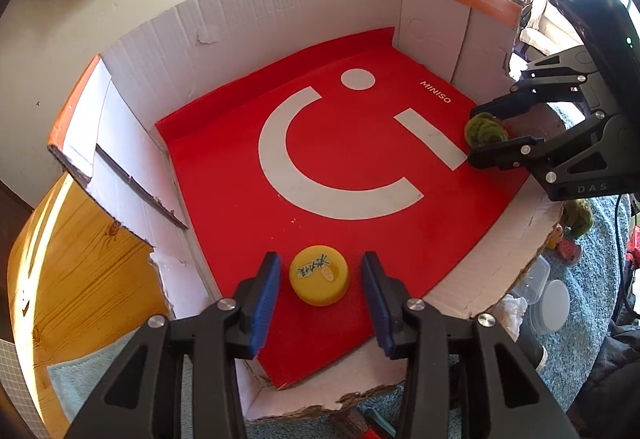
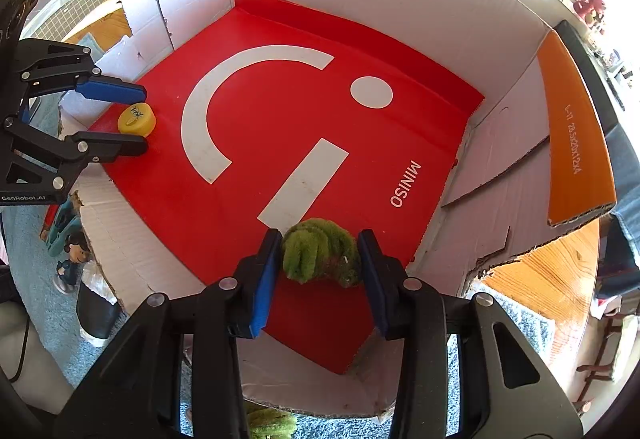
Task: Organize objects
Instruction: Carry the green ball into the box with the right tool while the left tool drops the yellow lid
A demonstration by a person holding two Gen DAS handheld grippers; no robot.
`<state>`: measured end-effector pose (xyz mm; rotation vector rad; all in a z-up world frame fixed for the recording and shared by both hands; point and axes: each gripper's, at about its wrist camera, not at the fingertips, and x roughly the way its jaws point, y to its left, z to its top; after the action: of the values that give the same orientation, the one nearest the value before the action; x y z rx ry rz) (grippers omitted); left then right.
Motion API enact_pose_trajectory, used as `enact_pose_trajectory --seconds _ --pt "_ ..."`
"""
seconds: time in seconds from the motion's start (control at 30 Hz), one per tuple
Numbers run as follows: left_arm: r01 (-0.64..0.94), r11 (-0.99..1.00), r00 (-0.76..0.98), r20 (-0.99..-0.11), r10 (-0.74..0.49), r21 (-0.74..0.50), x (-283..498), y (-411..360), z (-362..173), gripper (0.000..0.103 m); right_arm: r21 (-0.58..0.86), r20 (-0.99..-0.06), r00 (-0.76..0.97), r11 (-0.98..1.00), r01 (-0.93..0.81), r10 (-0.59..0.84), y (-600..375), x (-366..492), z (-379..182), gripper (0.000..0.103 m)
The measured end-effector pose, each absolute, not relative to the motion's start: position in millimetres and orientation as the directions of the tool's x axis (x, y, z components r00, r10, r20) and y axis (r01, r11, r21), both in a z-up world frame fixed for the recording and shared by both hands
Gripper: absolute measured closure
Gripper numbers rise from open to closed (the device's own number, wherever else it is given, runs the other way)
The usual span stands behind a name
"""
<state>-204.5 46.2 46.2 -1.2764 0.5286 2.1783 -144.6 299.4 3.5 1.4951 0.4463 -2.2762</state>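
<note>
A white cardboard box [image 1: 256, 11] with a red Miniso bag lining its floor [image 1: 360, 223] fills both views. A yellow round lid [image 1: 319, 274] lies on the red floor between the open fingers of my left gripper [image 1: 320, 271], with gaps on both sides; it also shows in the right wrist view [image 2: 136, 119]. A fuzzy green plush [image 2: 320, 253] sits between the fingers of my right gripper [image 2: 321, 259], which touch it on both sides. In the left wrist view the right gripper [image 1: 486, 133] and plush [image 1: 484, 129] are at the box's right side.
Outside the box on teal carpet lie another green plush [image 1: 578, 217], small toys [image 1: 566, 247], plastic containers [image 1: 550, 299] and a figurine [image 2: 74, 253]. A wooden surface [image 1: 80, 271] lies beyond the box's torn wall. The box walls stand high at the back.
</note>
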Motion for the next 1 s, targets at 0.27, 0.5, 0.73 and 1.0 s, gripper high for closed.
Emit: enact_pose_trajectory --seconds 0.27,0.5,0.73,1.0 --pt "-0.637 -0.769 -0.392 -0.880 0.266 0.051 -204 46 47 0.059 -0.057 -0.920 -0.366 -0.879 0.474 -0.138 300 -142 7 0.059" --pt "-0.639 -0.768 -0.390 -0.879 0.274 0.044 -206 47 47 0.053 -0.052 -0.918 -0.370 -0.882 0.469 -0.143 301 -139 11 0.057" --pt "-0.633 -0.773 -0.391 -0.876 0.283 0.033 -206 47 49 0.051 -0.046 -0.917 -0.370 -0.884 0.466 -0.147 299 -139 13 0.056" --pt "-0.615 -0.788 -0.402 -0.856 0.324 -0.009 -205 42 56 0.049 -0.036 -0.905 -0.393 -0.890 0.455 -0.165 299 -137 20 0.049"
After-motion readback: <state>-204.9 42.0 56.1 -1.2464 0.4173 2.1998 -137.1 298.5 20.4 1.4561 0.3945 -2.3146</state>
